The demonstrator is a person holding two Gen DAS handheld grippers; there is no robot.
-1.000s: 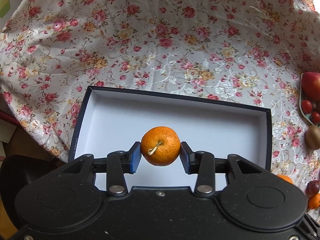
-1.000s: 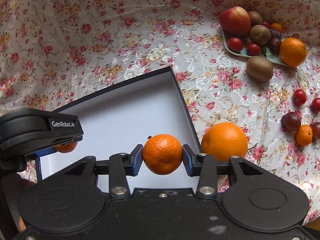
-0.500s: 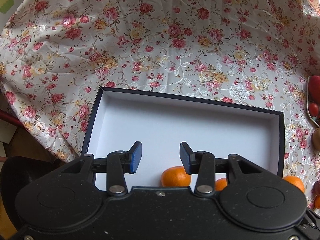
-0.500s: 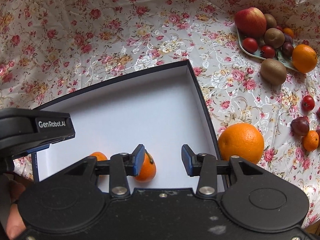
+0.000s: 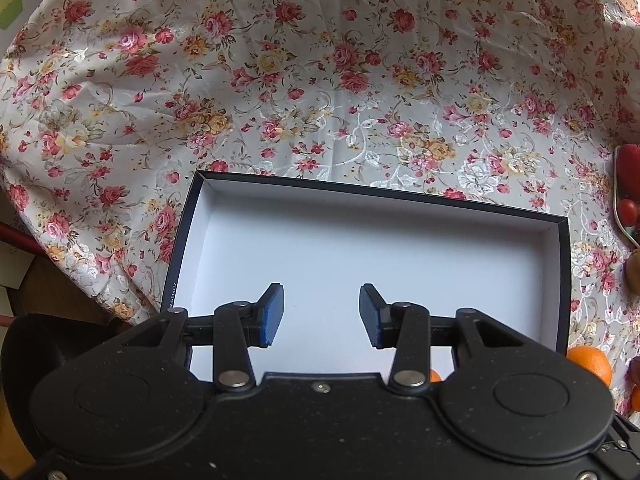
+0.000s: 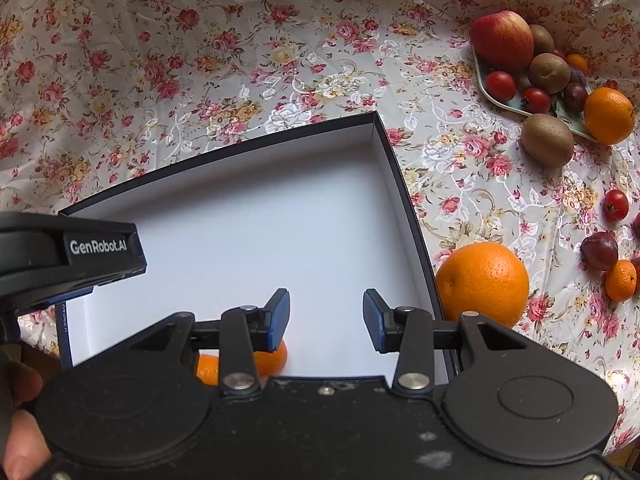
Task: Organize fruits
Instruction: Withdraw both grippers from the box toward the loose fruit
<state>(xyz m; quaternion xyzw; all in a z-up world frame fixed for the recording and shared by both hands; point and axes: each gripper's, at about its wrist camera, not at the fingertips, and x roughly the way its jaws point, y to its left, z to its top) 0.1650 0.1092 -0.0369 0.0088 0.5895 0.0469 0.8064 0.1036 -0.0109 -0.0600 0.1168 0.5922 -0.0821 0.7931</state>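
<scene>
Both grippers, left gripper and right gripper, gape wide and empty over the white-lined dark cardboard box. Two small orange mandarins, probably loose, may roll; big orange sits outside the wall, easily knocked.

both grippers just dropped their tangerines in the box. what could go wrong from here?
1. The two tangerines lie loose against the near wall of the box, mostly hidden under the right gripper; they may roll, and a low pull-back could nudge them.
2. The large orange sits right against the box's outer wall; squeezing a finger between them could shove the light box.
3. The left gripper and right gripper hover close together and could collide.
</scene>
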